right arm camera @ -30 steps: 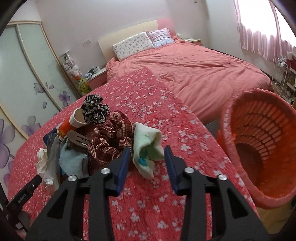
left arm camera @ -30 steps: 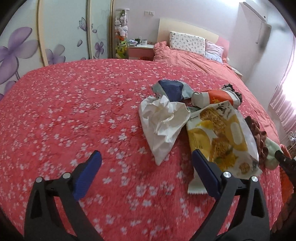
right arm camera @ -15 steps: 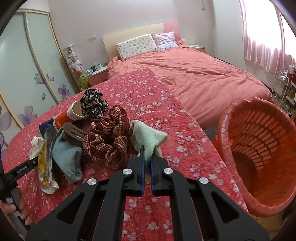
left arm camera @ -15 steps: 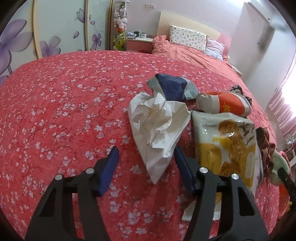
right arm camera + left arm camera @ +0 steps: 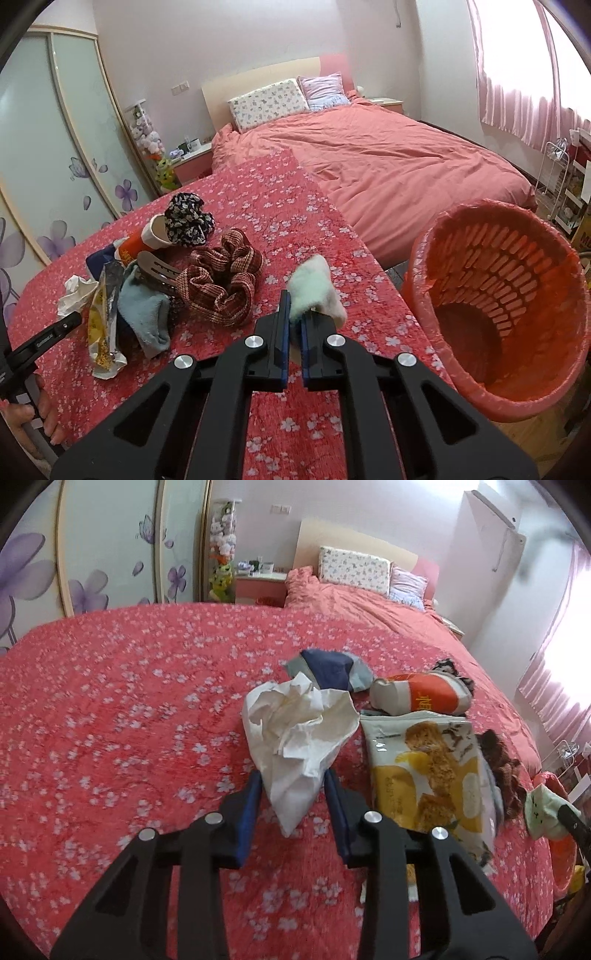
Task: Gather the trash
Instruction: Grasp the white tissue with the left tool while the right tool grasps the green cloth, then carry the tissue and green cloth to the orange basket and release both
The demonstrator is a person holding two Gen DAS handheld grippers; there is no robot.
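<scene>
My left gripper (image 5: 293,786) has its blue pads on both sides of the narrow end of a crumpled white paper (image 5: 299,731) that lies on the red flowered bedspread; the jaws touch or nearly touch it. A yellow snack bag (image 5: 428,771) and an orange-white cup (image 5: 421,698) lie to its right. My right gripper (image 5: 294,314) is shut on a pale green sock (image 5: 314,288) and holds it lifted above the bedspread. The orange trash basket (image 5: 509,291) stands tilted to its right, beside the bed.
A plaid scrunchie (image 5: 225,280), a dark flowered scrunchie (image 5: 188,219), a hair clip (image 5: 159,269), a blue-grey sock (image 5: 146,314) and a navy cloth (image 5: 332,668) lie in the pile. Pillows (image 5: 267,103) and a wardrobe (image 5: 103,546) stand behind. A wire rack (image 5: 554,177) is at far right.
My left gripper moved forward and narrowed around the white paper. My right gripper closed on the green sock and lifted it toward the basket side.
</scene>
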